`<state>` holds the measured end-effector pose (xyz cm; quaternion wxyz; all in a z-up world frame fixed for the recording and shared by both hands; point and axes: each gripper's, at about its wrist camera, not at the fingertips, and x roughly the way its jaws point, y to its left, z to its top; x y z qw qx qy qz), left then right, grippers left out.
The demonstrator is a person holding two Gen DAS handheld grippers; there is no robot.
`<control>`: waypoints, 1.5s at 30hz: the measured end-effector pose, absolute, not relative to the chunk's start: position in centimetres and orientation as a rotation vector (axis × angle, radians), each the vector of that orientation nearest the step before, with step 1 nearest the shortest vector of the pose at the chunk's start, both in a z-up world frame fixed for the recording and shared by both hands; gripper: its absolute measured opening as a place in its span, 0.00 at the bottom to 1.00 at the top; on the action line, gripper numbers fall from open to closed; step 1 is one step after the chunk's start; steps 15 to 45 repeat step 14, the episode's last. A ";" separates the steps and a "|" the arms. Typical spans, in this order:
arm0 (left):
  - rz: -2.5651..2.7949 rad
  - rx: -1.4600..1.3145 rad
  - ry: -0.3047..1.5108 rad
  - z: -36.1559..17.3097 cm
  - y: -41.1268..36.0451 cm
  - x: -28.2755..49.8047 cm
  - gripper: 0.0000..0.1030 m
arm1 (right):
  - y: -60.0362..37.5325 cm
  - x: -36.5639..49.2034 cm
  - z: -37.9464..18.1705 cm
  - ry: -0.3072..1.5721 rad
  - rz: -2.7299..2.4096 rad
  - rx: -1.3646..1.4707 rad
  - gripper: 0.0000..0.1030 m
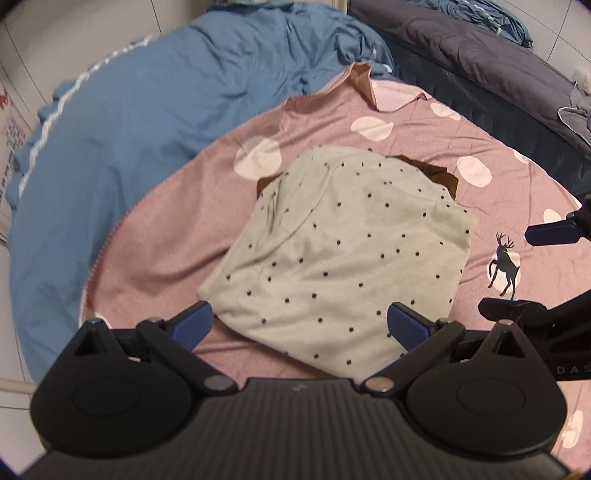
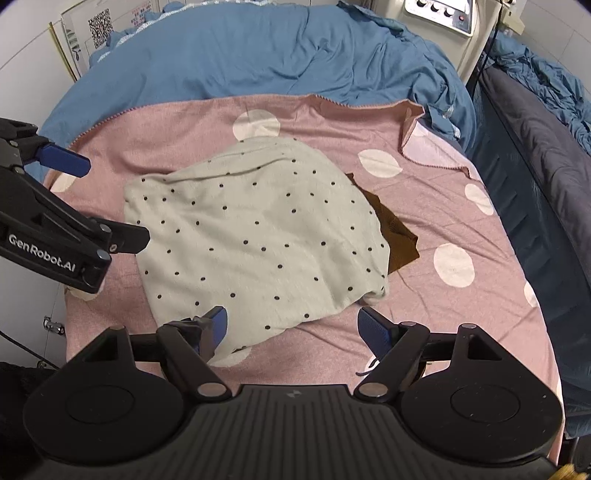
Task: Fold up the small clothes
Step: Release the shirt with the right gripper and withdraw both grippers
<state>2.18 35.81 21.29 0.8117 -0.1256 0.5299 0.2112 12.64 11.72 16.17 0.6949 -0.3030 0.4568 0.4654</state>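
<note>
A small pale grey garment with black dots [image 1: 332,251] [image 2: 255,240] lies folded over on the pink blanket [image 1: 177,236] [image 2: 443,314]. A brown piece of cloth [image 1: 439,177] [image 2: 397,240] pokes out from under its far edge. My left gripper [image 1: 299,325] hovers open above the garment's near edge, nothing between its blue pads. My right gripper [image 2: 295,325] is also open above the near edge, holding nothing. Each gripper shows in the other's view: the right gripper [image 1: 517,269] at the right edge, the left gripper [image 2: 107,199] at the left edge, both with jaws apart.
The pink blanket with white circles and a deer print [image 1: 504,266] covers a bed with a blue duvet [image 1: 129,122] [image 2: 240,55] bunched behind. A dark grey bed [image 1: 498,66] [image 2: 546,166] stands to the right. A beige machine with knobs [image 2: 439,14] is at the back.
</note>
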 end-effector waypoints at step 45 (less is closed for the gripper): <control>0.515 -0.196 1.149 21.1 35.7 2.4 1.00 | 12.8 11.9 15.7 1.012 1.016 -0.698 1.00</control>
